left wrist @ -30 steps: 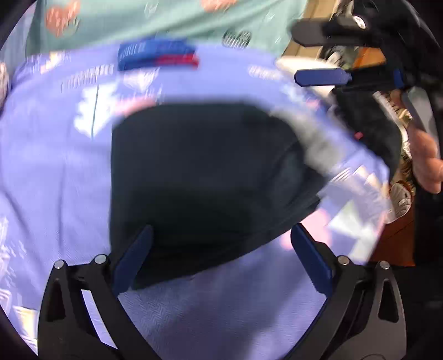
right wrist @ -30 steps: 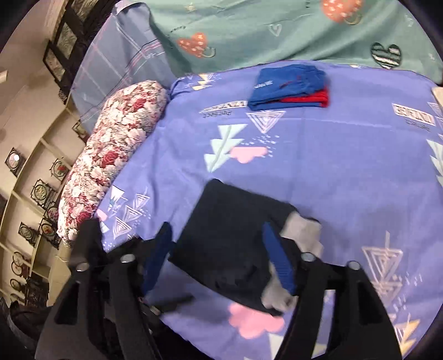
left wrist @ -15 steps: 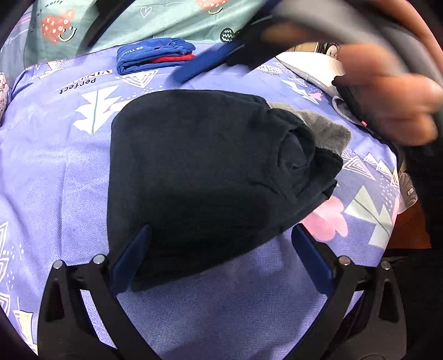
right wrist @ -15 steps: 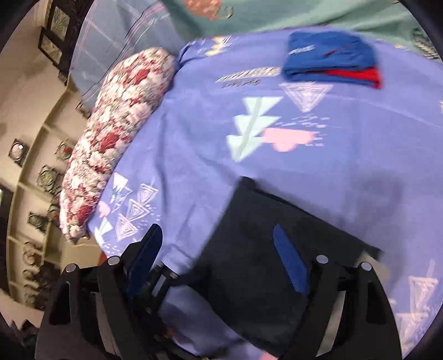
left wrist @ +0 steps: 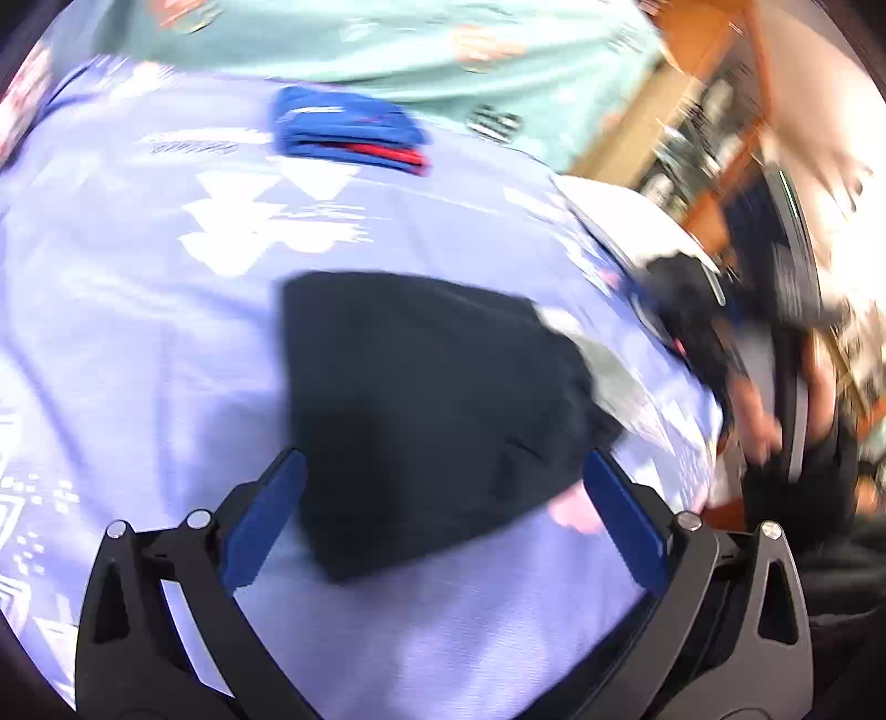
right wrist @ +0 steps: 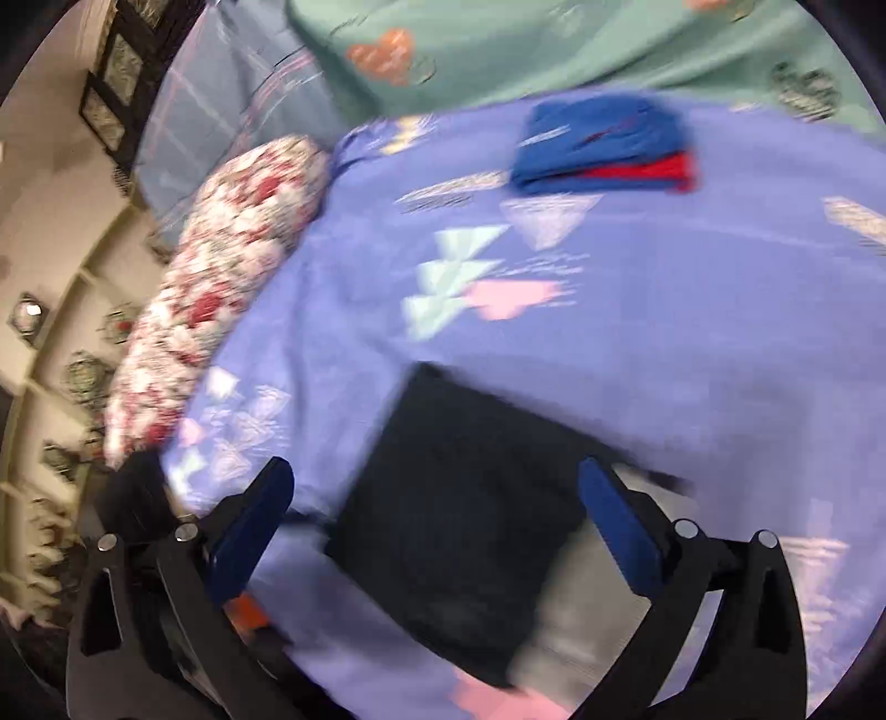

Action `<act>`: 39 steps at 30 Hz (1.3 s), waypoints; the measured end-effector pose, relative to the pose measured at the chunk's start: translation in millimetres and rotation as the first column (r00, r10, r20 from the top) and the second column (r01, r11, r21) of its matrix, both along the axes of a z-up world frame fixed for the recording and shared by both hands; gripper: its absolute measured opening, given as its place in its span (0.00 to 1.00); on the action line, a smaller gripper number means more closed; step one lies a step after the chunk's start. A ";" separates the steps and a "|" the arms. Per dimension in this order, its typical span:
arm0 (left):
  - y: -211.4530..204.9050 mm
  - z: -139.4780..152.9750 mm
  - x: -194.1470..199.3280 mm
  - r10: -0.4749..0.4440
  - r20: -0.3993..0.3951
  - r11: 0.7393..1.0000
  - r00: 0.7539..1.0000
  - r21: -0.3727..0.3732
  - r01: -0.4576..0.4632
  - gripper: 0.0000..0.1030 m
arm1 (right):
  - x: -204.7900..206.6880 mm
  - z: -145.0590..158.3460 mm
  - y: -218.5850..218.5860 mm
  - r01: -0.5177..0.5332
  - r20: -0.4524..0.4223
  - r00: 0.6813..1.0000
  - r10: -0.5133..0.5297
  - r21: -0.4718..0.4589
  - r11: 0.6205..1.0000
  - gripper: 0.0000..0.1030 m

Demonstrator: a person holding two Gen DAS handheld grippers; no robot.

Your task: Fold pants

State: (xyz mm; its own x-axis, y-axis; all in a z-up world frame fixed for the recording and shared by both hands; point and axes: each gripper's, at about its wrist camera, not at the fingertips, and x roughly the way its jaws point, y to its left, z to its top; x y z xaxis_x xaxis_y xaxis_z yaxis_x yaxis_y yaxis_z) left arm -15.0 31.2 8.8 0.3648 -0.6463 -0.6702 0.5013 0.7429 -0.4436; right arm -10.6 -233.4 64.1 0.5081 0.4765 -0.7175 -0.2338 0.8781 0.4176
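Note:
The black pants [left wrist: 426, 404] lie folded into a compact bundle on the purple patterned bedsheet [left wrist: 138, 310], with a grey inner part [left wrist: 606, 365] showing at their right edge. They also show in the right wrist view [right wrist: 470, 531]. My left gripper [left wrist: 440, 498] is open and empty, held above the bundle's near edge. My right gripper [right wrist: 437, 509] is open and empty, above the bundle. Both views are blurred by motion.
A folded blue and red garment stack [left wrist: 349, 135] lies at the far side of the sheet, also in the right wrist view [right wrist: 603, 147]. A floral pillow [right wrist: 216, 310] lies at the left. A teal blanket [right wrist: 554, 44] is behind. The bed's right edge [left wrist: 692, 354] drops off.
Both grippers have drawn back and swung; the right hand no longer crosses above the pants. The folded bundle stays in place.

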 end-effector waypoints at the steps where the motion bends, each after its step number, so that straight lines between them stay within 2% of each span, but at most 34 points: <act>1: 6.8 -4.3 13.2 0.028 -0.030 1.000 0.999 0.005 -0.028 0.98 | -12.4 -3.4 -20.6 0.042 0.002 0.999 -0.042 -0.027 0.999 0.99; 3: 11.0 -22.4 43.8 0.042 -0.136 0.999 0.990 0.020 -0.040 0.98 | -28.0 -24.6 -49.4 0.110 -0.039 0.993 -0.112 -0.043 0.993 0.99; 5: 2.1 -41.0 66.5 0.002 -0.236 1.000 0.972 0.010 0.000 0.98 | -29.7 -53.4 -64.0 0.121 -0.120 0.985 -0.122 -0.019 0.992 0.99; 7: -15.4 -56.5 75.2 -0.032 -0.272 0.998 0.962 0.044 0.046 0.98 | -24.1 -85.6 -65.5 0.122 -0.204 0.973 -0.111 0.041 0.992 0.99; 9: -32.8 -57.2 78.3 -0.039 -0.237 0.993 0.971 0.099 0.064 0.98 | -17.6 -99.9 -58.9 0.090 -0.229 0.972 -0.058 0.135 0.987 0.99; 11: -43.0 -60.5 80.4 -0.058 -0.264 0.991 0.963 0.105 0.088 0.98 | -6.2 -113.7 -38.8 0.048 -0.258 0.966 0.001 0.187 0.981 0.99; 12: -50.1 -60.1 79.6 -0.060 -0.256 0.988 0.965 0.120 0.093 0.98 | -1.9 -117.9 -32.7 0.040 -0.270 0.963 0.011 0.181 0.983 0.99; 15: -64.6 -58.0 73.2 -0.060 -0.236 0.981 0.970 0.165 0.100 0.97 | 1.1 -115.1 -22.9 0.088 -0.280 0.959 -0.046 0.142 0.986 0.99; 17: -73.2 -50.1 62.7 -0.059 -0.186 0.977 0.981 0.191 0.095 0.86 | 2.4 -112.2 -10.1 0.056 -0.287 0.957 -0.033 0.071 0.996 0.98; 18: -74.6 -46.7 58.3 -0.057 -0.171 0.974 0.984 0.206 0.093 0.83 | 0.5 -109.5 -4.8 0.028 -0.277 0.961 -0.016 0.037 0.999 0.81; 19: -73.1 -43.2 56.7 -0.054 -0.165 0.976 0.985 0.201 0.088 0.77 | -4.0 -104.4 4.5 -0.001 -0.258 0.966 -0.002 -0.012 1.000 0.75; 21: -65.4 -32.9 55.8 -0.044 -0.172 0.986 0.984 0.148 0.070 0.67 | -12.5 -97.0 7.5 -0.018 -0.215 0.976 0.006 -0.053 0.998 0.51; 23: -56.2 -23.2 56.4 -0.040 -0.169 0.992 0.985 0.110 0.059 0.63 | -19.9 -84.5 8.7 -0.031 -0.159 0.987 0.024 -0.045 0.998 0.43; 27: -57.9 8.1 63.2 -0.049 -0.130 0.997 0.990 0.047 0.055 0.63 | -25.9 -62.1 -1.5 -0.032 -0.093 0.995 0.034 0.028 0.999 0.40; 29: -68.2 33.5 77.8 -0.051 -0.082 0.998 0.995 0.042 0.054 0.63 | -19.9 -41.3 -9.1 -0.039 -0.048 0.998 0.041 0.054 0.998 0.40; 31: -75.0 67.4 105.5 -0.048 -0.013 0.998 0.999 0.032 0.048 0.63 | -4.8 -14.4 -12.2 -0.037 0.015 0.999 0.036 0.042 0.998 0.40; 35: -96.6 130.5 193.1 -0.015 0.101 1.000 0.995 -0.002 0.016 0.69 | 57.3 47.4 -27.7 0.003 0.144 0.990 -0.008 0.029 1.000 0.42; 37: -105.6 146.0 236.7 0.018 0.135 1.000 0.991 -0.015 -0.016 0.71 | 99.5 70.3 -36.3 0.038 0.188 0.981 -0.044 0.034 0.999 0.44; 38: -111.4 150.7 270.4 0.039 0.136 0.999 0.990 -0.038 -0.034 0.76 | 123.0 80.2 -41.1 0.054 0.207 0.976 -0.059 0.033 0.998 0.46; 39: -115.7 149.8 297.2 0.057 0.130 0.998 0.990 -0.046 -0.051 0.79 | 154.2 88.9 -47.0 0.077 0.228 0.970 -0.083 0.034 0.996 0.51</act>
State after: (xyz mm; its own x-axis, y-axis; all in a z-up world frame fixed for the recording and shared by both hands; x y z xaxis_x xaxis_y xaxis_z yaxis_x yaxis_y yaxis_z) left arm 282.2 -84.5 158.6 0.4830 -0.6505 -0.5862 0.5171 0.7521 -0.4085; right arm 143.5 -280.4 153.0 0.6948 0.4440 -0.5658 -0.2554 0.8878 0.3829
